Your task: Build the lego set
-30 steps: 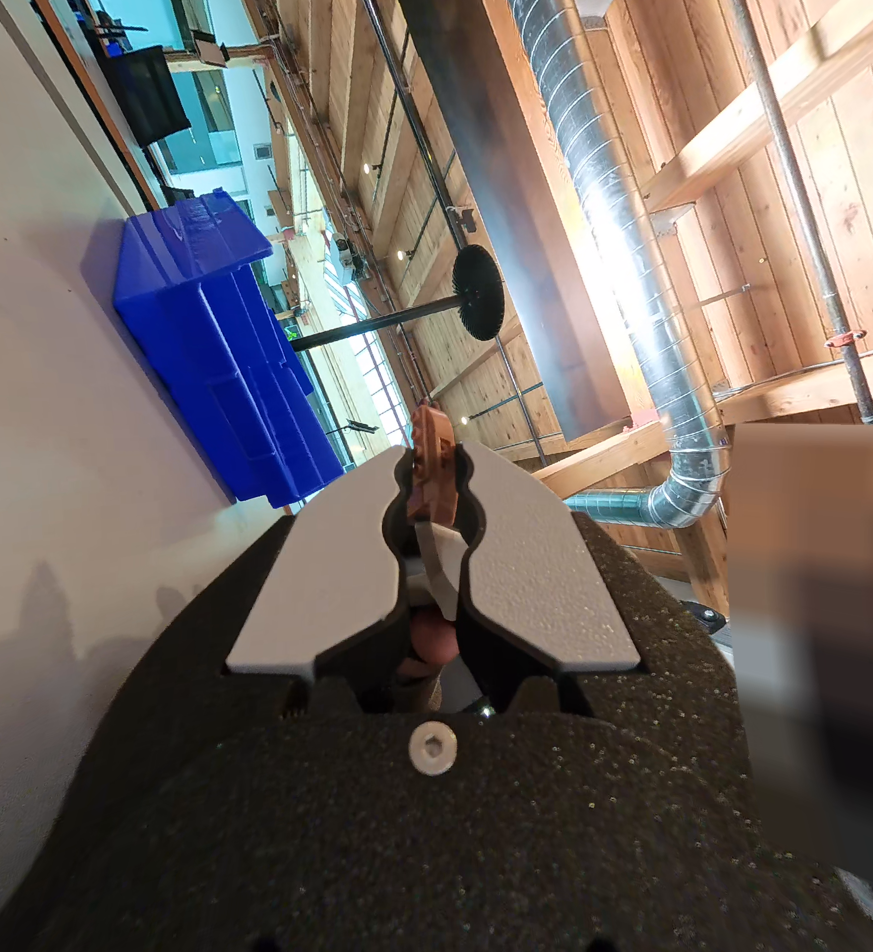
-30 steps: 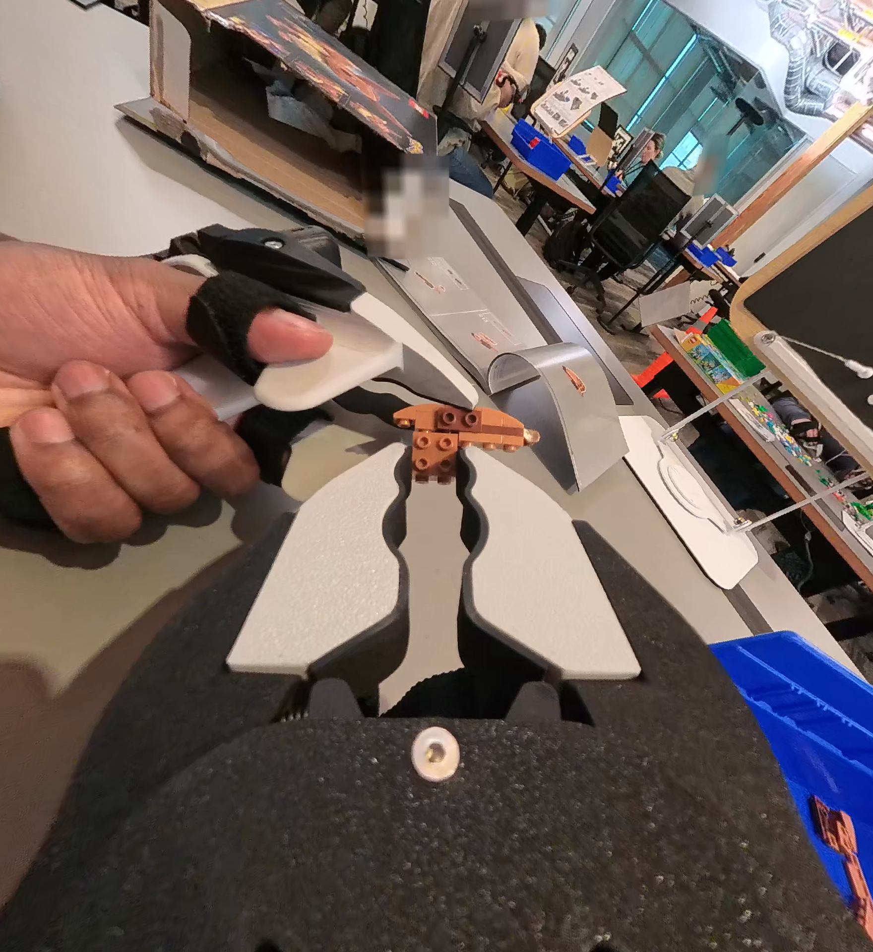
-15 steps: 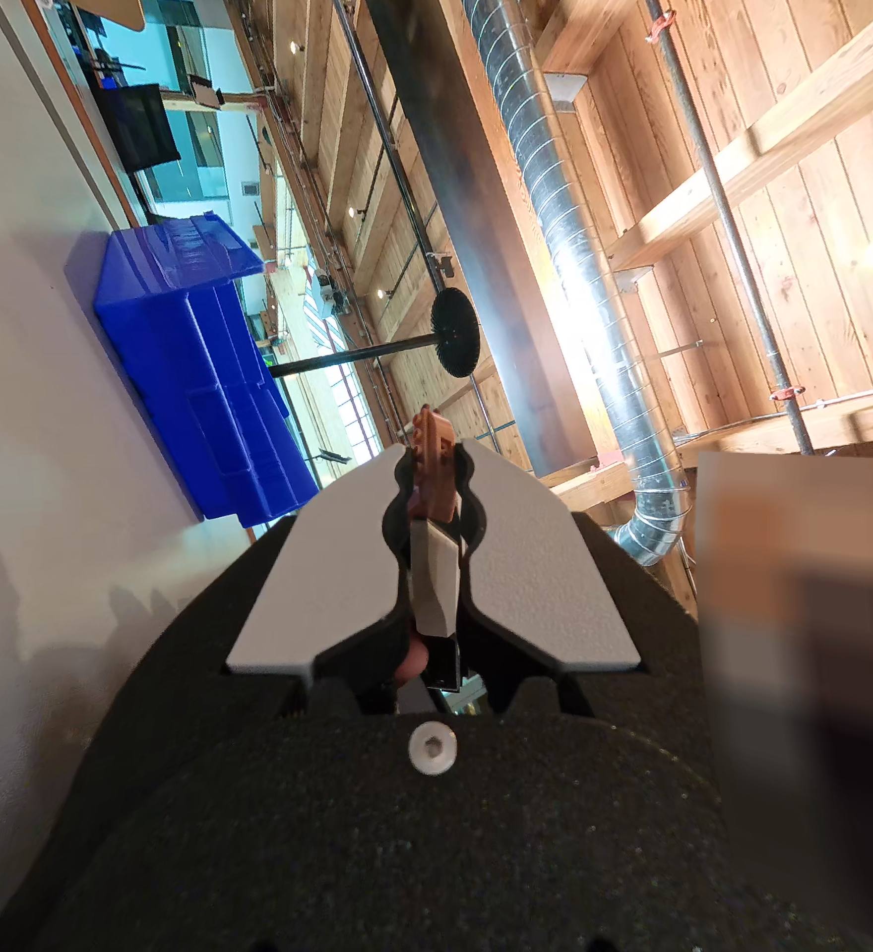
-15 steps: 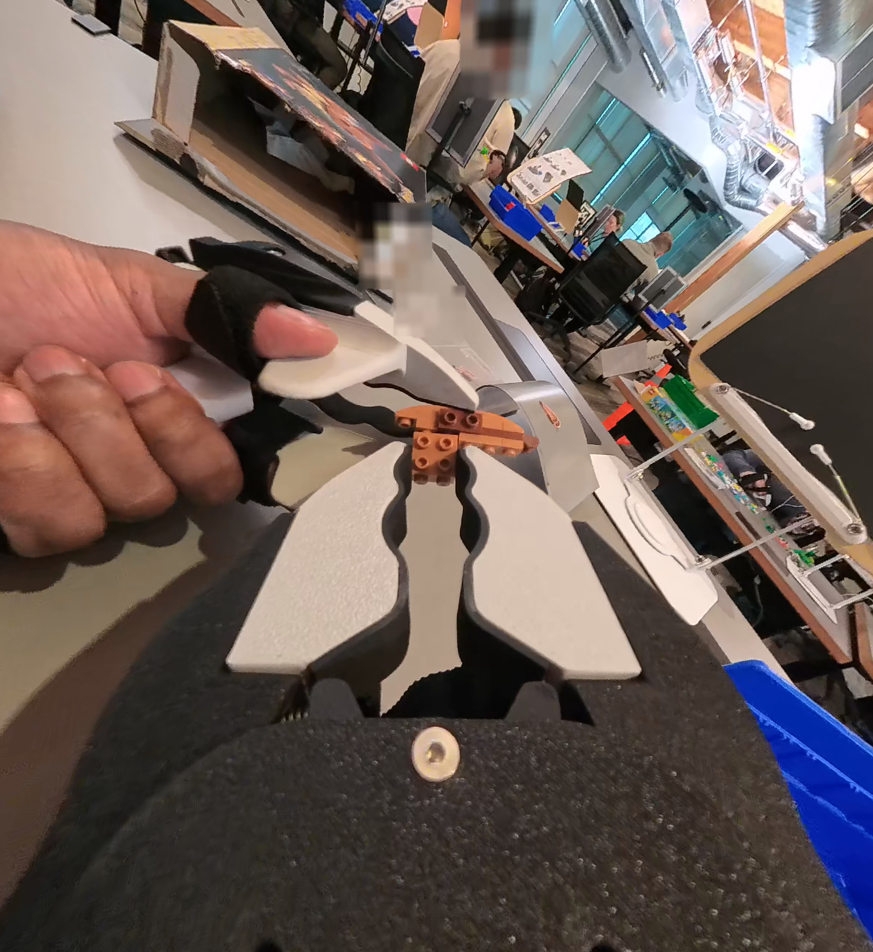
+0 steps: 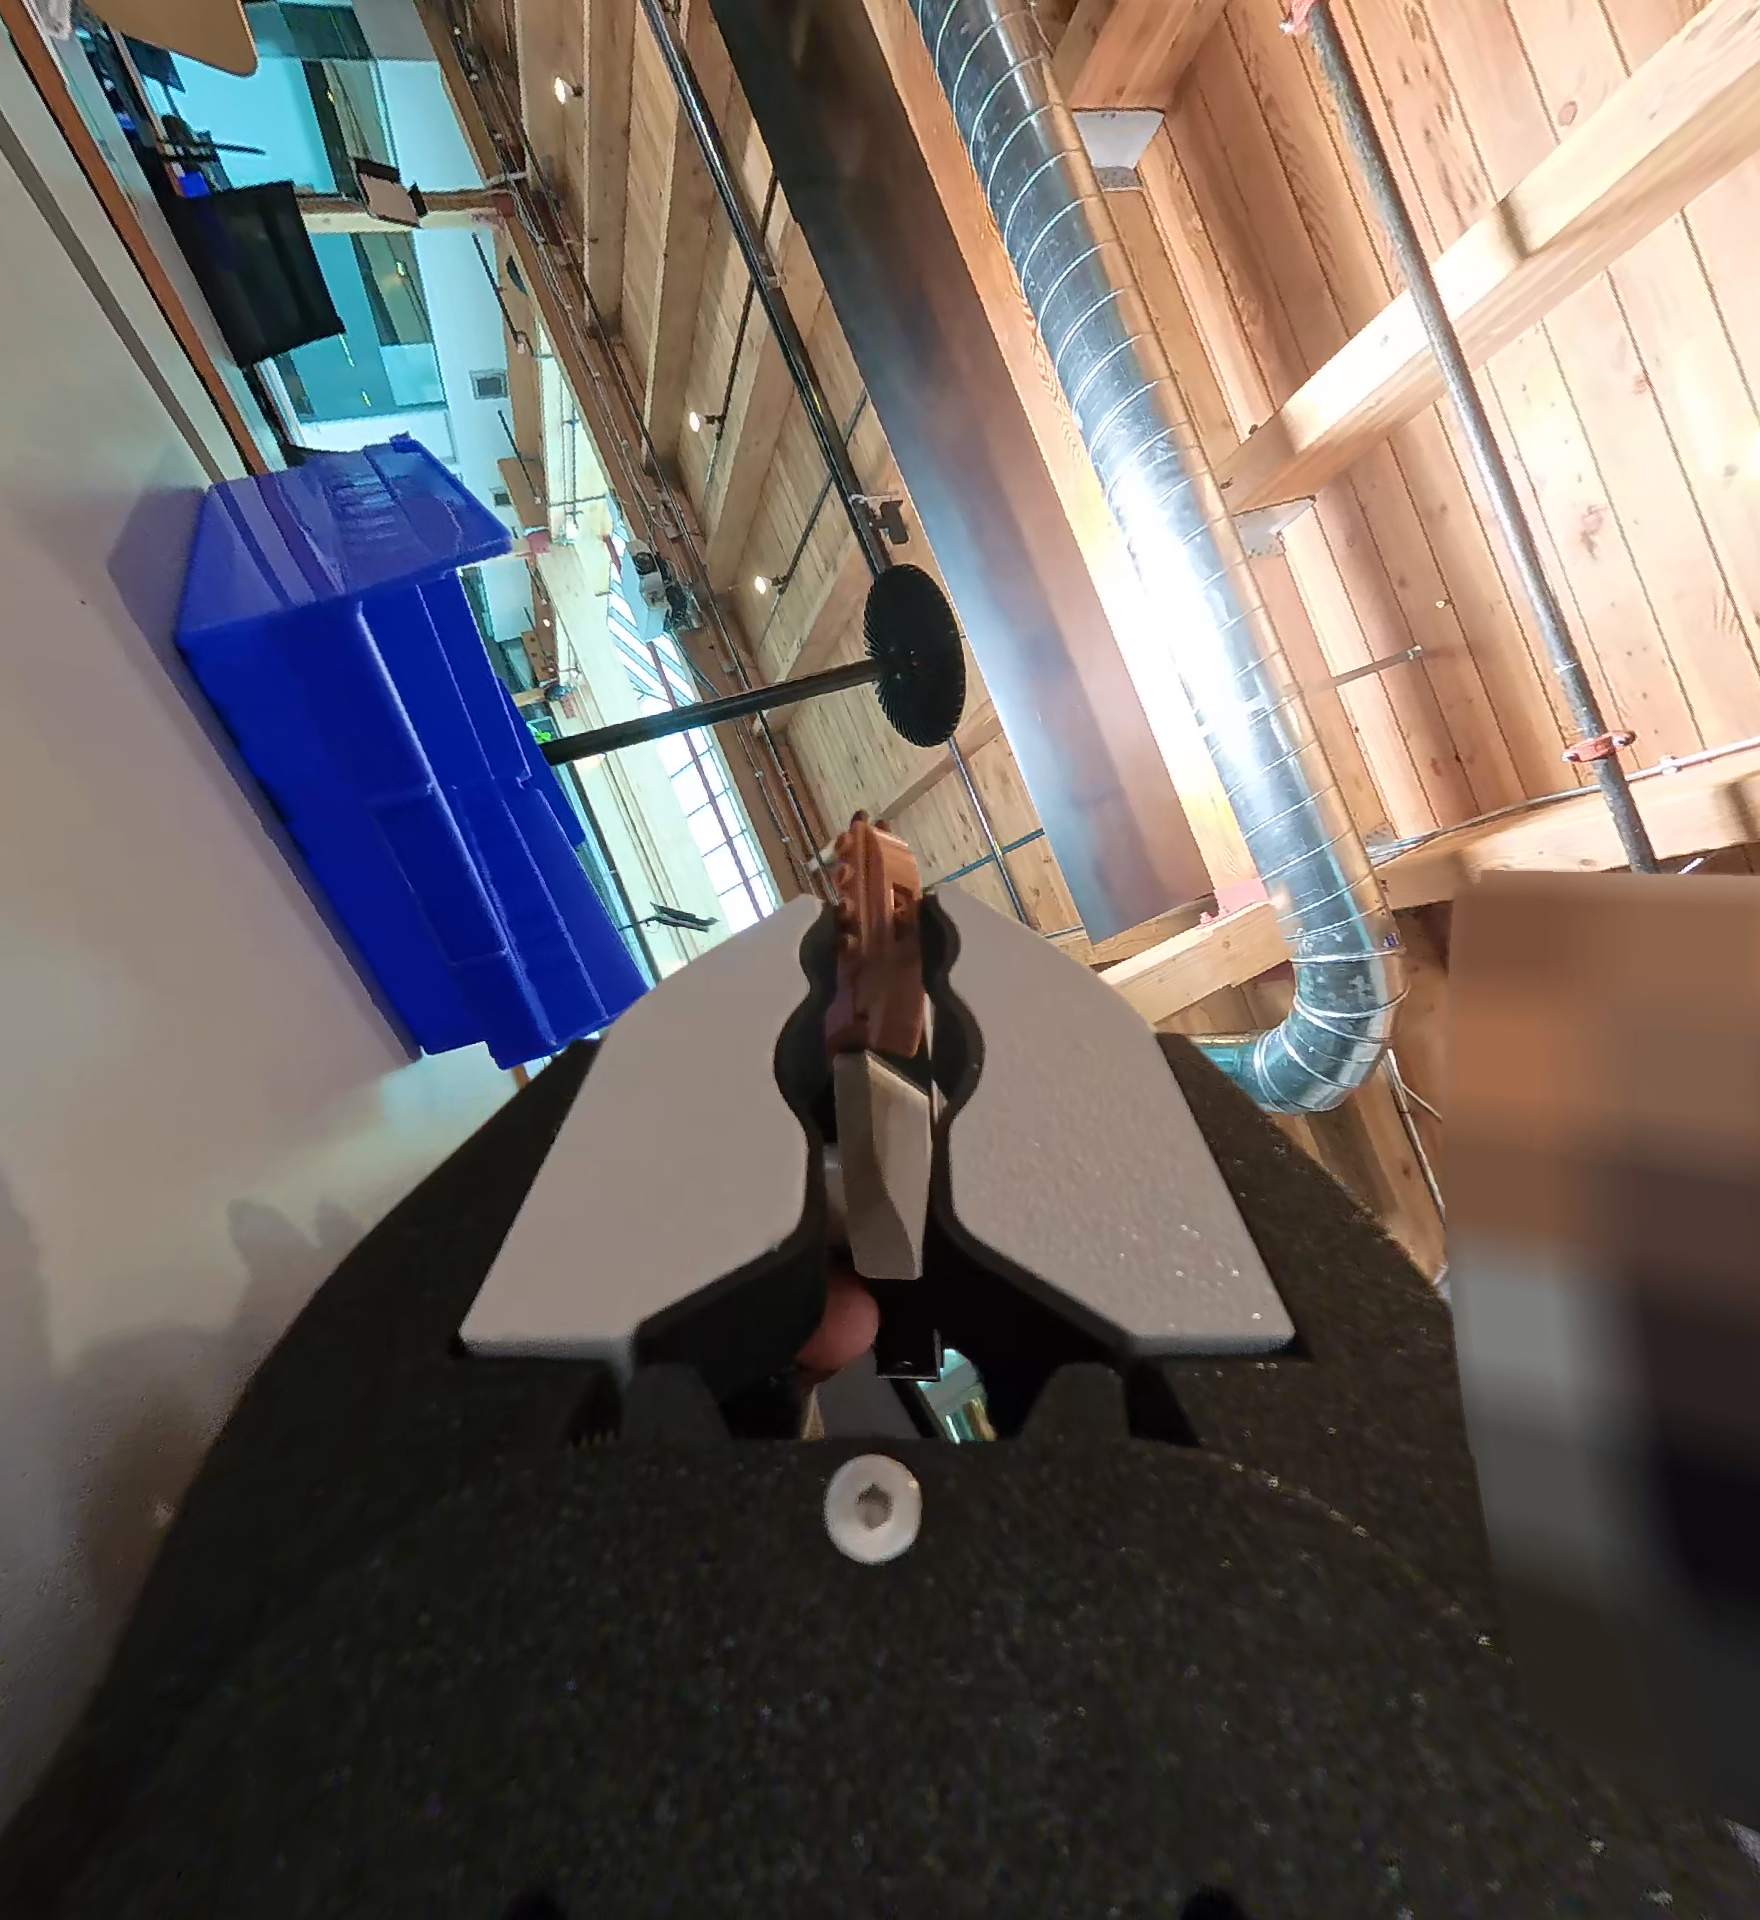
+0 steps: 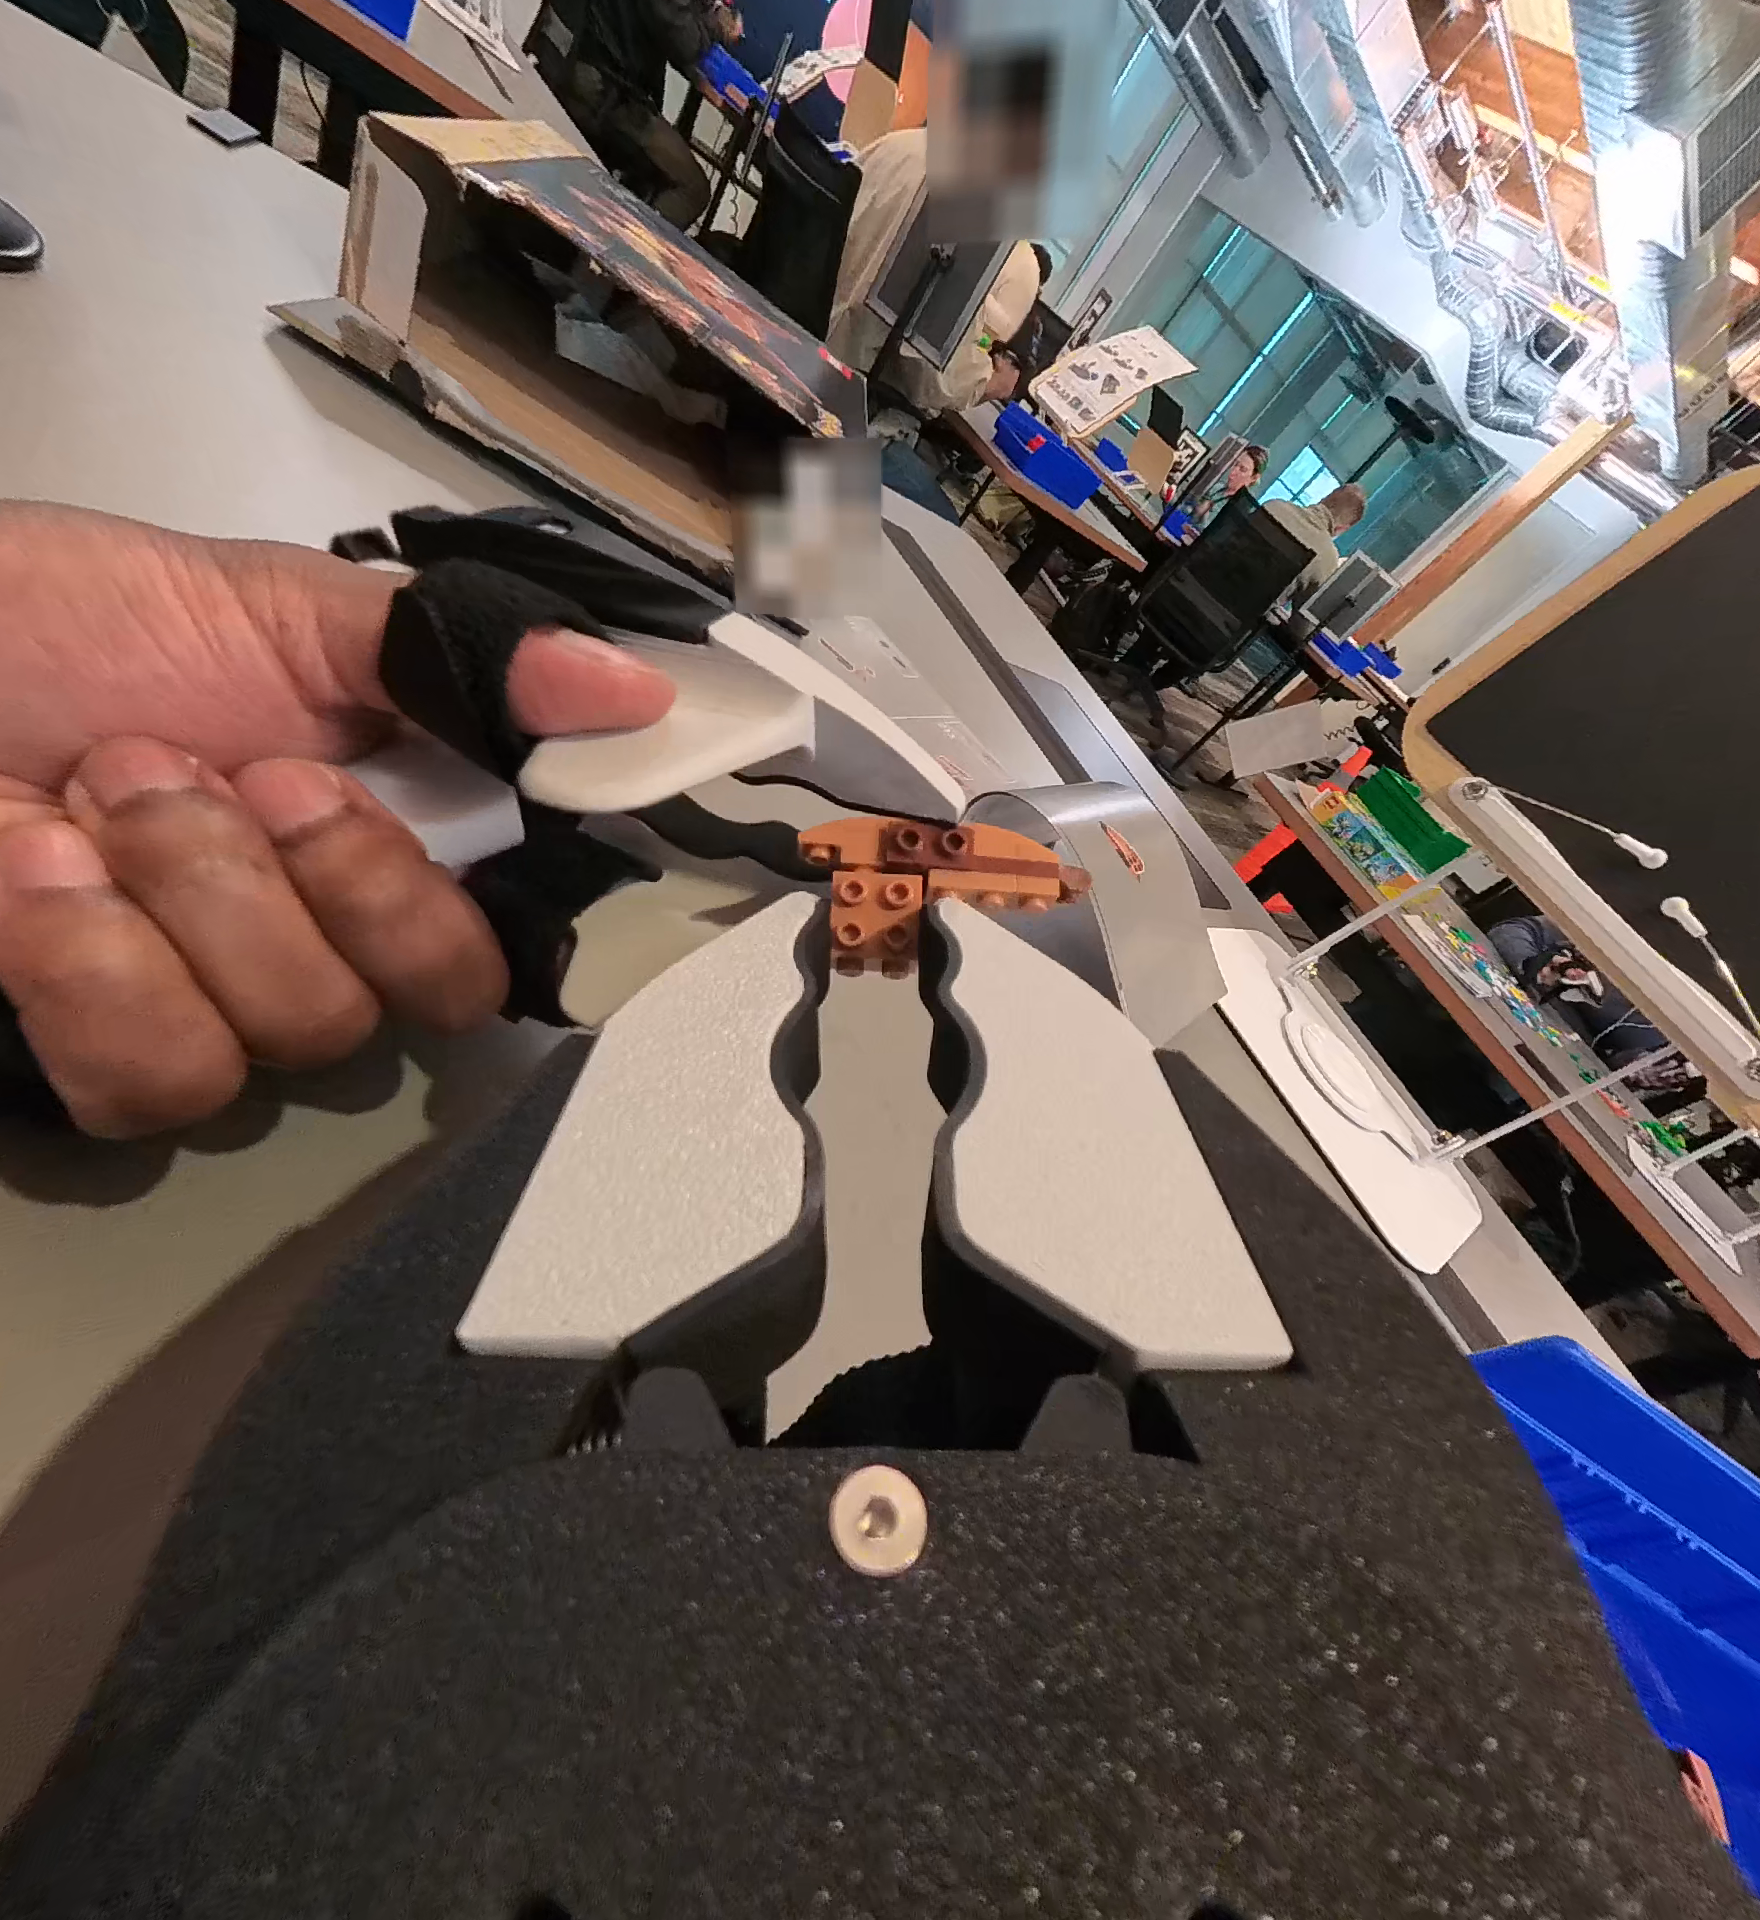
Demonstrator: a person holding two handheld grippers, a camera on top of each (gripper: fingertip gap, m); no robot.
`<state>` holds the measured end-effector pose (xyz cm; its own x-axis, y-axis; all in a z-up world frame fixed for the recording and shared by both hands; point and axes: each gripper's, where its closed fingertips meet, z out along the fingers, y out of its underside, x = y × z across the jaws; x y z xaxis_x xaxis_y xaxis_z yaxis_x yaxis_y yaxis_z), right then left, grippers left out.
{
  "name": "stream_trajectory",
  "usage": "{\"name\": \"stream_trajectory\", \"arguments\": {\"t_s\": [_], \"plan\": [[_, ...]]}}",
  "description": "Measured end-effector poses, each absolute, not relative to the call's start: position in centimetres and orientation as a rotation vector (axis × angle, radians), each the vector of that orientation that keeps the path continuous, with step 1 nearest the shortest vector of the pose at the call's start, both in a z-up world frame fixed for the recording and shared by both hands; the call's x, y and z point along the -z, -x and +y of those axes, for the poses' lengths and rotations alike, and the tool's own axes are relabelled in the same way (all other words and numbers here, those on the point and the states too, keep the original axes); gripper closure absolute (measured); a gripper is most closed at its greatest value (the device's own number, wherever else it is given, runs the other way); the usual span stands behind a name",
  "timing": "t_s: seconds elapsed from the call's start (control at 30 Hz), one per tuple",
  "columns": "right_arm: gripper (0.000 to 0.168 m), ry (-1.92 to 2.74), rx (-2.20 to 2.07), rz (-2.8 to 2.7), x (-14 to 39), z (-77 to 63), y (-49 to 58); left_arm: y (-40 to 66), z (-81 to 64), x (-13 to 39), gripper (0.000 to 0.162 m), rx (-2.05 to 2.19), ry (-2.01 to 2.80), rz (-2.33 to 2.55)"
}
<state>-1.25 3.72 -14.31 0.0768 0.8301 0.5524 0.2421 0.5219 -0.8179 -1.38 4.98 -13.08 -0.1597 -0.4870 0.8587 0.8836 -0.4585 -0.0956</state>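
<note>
In the right wrist view my right gripper [image 6: 876, 935] is shut on a small orange-brown studded plate [image 6: 871, 902]. The plate joins a wider brown lego assembly [image 6: 969, 854]. A hand [image 6: 180, 810] holds my left gripper [image 6: 855, 826], which comes in from the left and is shut on that assembly. In the left wrist view my left gripper [image 5: 876, 909] points up toward the ceiling. It clamps the brown assembly [image 5: 881, 966] edge-on at its tips. One of the right gripper's fingers [image 5: 881, 1174] shows between the jaws.
A blue bin [image 5: 377, 779] stands on the grey table [image 5: 45, 831] and also shows in the right wrist view [image 6: 1686, 1558]. A curled instruction booklet [image 6: 1115, 831], an open cardboard box [image 6: 543, 270] and a white stand [image 6: 1354, 1143] lie beyond the grippers. People sit at far tables. Less than 4 cm separates the two grippers' tips.
Both grippers have tilted and shifted slightly together while staying shut on the joined brown pieces. The hand on the left gripper has kept its grip.
</note>
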Motion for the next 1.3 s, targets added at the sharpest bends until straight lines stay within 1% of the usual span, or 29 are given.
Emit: {"name": "stream_trajectory", "arguments": {"t_s": [0.53, 0.93, 1.3], "plan": [[0.152, 0.974, -0.601, -1.474, 14.37, 3.79, 1.06, 1.16, 5.14, 13.23, 0.147, 1.840, 1.077, -0.566], [0.153, 1.012, -0.575, -1.423, 14.55, 3.83, 1.46, 1.64, 5.29, 13.49, 0.147, 1.755, 1.025, -0.641], [0.152, 0.977, -0.548, -1.407, 14.43, 3.76, 1.36, 1.50, 5.37, 13.65, 0.147, 1.776, 1.012, -0.700]]}}
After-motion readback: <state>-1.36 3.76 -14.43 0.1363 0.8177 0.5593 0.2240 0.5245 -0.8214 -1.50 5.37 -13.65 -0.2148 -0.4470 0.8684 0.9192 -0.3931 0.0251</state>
